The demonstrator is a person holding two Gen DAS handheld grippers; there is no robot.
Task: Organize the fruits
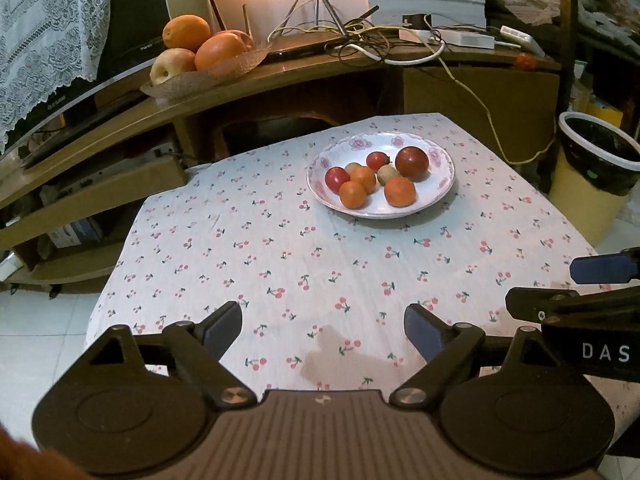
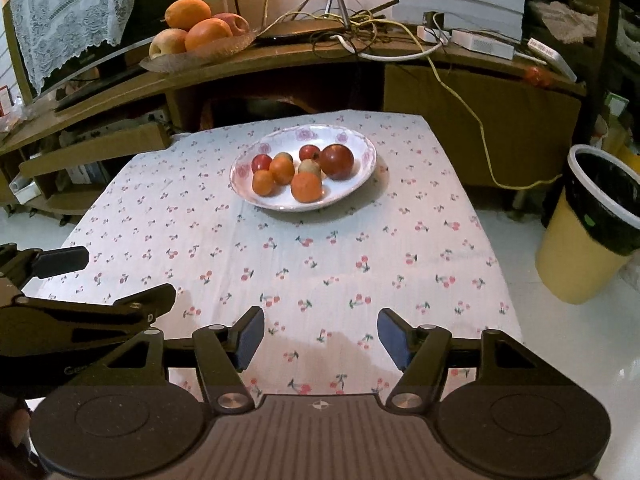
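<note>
Both grippers hovered spread and empty over the table's near edge: the left gripper beside the right gripper. The fruits sat together in a plate near the far edge.

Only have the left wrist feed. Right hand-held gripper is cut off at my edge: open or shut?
Observer: Open. The right hand-held gripper has its jaws spread with nothing between them, above the cherry tablecloth.
Operator: The bin is cropped too. Is it touching the table?
Observer: No. The yellow bin stands on the white floor, apart from the table's edge.
</note>
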